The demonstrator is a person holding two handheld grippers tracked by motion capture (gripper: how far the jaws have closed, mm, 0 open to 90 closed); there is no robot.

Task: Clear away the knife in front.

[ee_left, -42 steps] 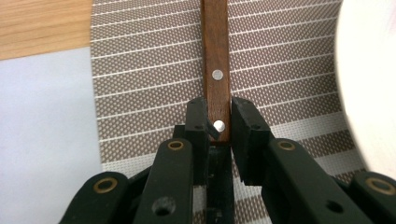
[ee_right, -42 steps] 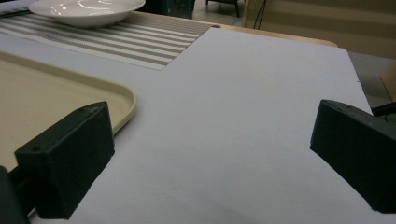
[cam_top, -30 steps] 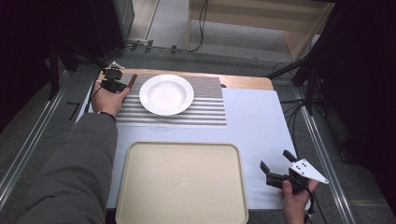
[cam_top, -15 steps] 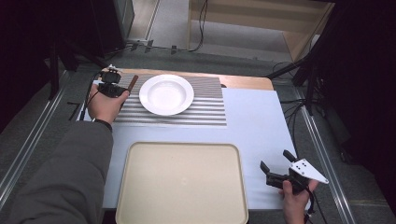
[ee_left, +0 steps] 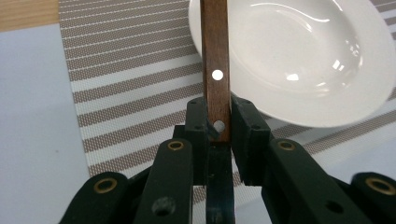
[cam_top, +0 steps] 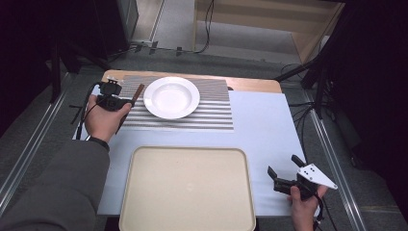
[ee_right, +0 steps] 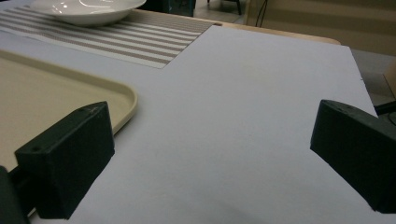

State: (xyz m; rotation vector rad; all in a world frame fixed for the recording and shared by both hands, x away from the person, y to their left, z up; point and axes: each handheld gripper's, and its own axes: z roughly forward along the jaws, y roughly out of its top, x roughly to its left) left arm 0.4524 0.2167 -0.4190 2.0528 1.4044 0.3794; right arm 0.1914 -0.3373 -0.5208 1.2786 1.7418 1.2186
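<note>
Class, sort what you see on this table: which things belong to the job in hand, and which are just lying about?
In use:
- wooden-handled utensil, clamped in the left tool
- white bowl beside it
- striped placemat under both

Lying about, as far as I can judge:
- beige tray, empty
- right tool, open, idle

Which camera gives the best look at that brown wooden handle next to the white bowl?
The left gripper view: the riveted wooden handle sits close up, clamped between the jaws of the left hand-held gripper. The high view shows it as a thin brown strip.

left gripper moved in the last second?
Yes. The left gripper, shut on the wooden handle, has drawn back toward the person, away from the placemat's far edge.
</note>
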